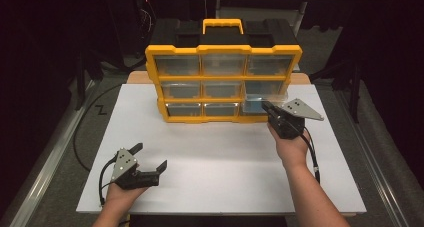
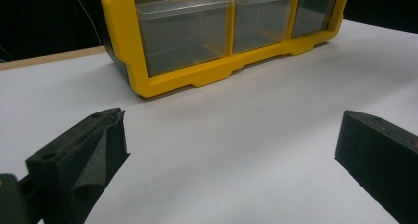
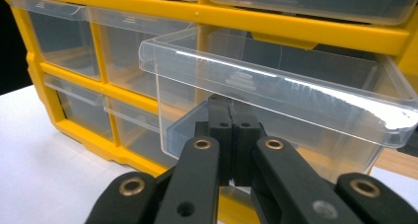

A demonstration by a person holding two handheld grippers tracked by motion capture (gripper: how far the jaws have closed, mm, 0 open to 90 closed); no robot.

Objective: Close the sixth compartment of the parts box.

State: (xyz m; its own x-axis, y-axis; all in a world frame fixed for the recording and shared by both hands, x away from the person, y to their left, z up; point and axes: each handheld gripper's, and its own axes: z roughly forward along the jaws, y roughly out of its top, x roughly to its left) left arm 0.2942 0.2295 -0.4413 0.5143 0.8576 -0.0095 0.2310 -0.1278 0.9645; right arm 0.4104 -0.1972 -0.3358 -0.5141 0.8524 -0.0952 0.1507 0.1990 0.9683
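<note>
Pressing its jaws together under the lip of a clear drawer (image 3: 276, 93) pulled partway out, the right gripper (image 3: 230, 115) meets the yellow organizer (image 1: 223, 49) at its 5 o'clock corner, while the left gripper (image 1: 149, 157) rests wide apart on the white table (image 1: 210, 157) toward 7 o'clock.

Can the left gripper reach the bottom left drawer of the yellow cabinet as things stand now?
Probably yes. The left gripper sits with its jaws open over the white table, and nothing lies between it and the bottom left drawer. The right gripper is busy at the pulled-out drawer on the other side.
</note>
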